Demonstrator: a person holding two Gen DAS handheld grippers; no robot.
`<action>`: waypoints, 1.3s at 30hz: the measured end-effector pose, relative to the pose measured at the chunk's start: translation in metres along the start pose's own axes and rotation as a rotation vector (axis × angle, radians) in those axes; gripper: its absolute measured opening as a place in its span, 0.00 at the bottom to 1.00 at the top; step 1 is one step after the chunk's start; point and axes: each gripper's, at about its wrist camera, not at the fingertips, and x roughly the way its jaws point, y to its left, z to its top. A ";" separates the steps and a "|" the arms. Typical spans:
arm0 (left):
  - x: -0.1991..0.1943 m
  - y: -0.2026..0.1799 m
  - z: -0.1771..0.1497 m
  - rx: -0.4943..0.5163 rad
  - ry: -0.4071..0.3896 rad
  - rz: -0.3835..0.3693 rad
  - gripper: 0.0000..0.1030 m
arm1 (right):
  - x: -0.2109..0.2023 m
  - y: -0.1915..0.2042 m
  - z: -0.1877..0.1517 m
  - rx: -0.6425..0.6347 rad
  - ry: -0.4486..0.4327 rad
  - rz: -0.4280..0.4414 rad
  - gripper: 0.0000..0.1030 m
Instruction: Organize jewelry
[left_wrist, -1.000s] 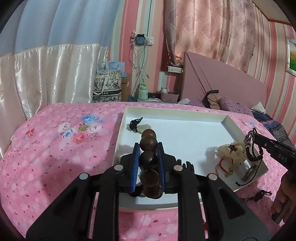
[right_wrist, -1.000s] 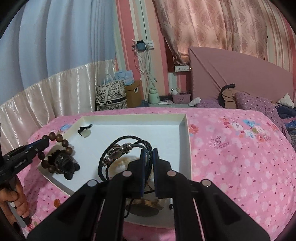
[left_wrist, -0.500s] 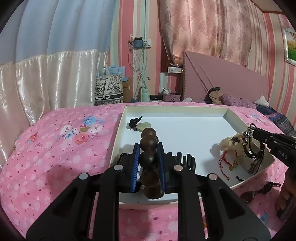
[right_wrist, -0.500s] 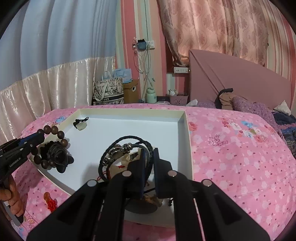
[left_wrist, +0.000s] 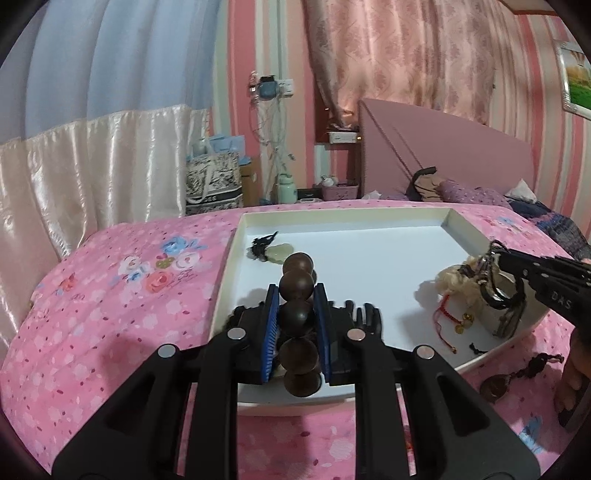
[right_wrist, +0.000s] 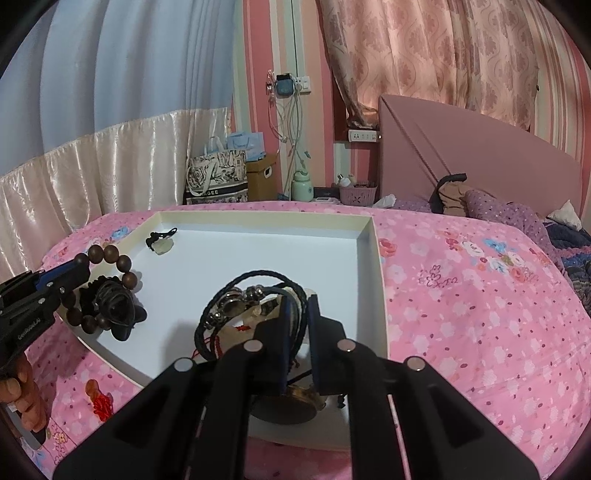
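Note:
A white tray (left_wrist: 332, 216) (right_wrist: 380, 288) lies on a pink floral bed. My left gripper (left_wrist: 295, 295) is shut on a dark wooden bead bracelet (left_wrist: 297, 286), held above a black hand-shaped stand (right_wrist: 114, 306) at the tray's near left corner. My right gripper (right_wrist: 297, 304) is shut on a black braided cord bracelet (right_wrist: 236, 299), held above a pale stand with a red string bracelet (left_wrist: 448, 321) at the tray's right side. A jade pendant on a black cord (left_wrist: 275, 253) (right_wrist: 162, 245) lies at the tray's far left.
A dark pendant (left_wrist: 517, 376) and a red knotted charm (right_wrist: 98, 400) lie on the bedspread outside the tray. A round gold-rimmed piece (right_wrist: 303, 398) sits under my right gripper. Headboard, pillows, curtains and bags stand behind.
Both grippers have risen slightly with their bracelets and the tray looks a little farther below. Both grips are unchanged.

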 end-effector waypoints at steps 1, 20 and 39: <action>0.000 0.001 0.000 -0.005 0.000 -0.001 0.17 | 0.000 0.000 0.000 -0.001 0.000 0.001 0.10; -0.008 -0.006 0.000 0.028 -0.032 0.011 0.42 | -0.002 0.005 -0.001 -0.022 -0.018 -0.014 0.44; -0.010 0.000 0.001 -0.006 -0.037 0.041 0.81 | -0.004 0.004 0.001 -0.039 -0.013 -0.018 0.56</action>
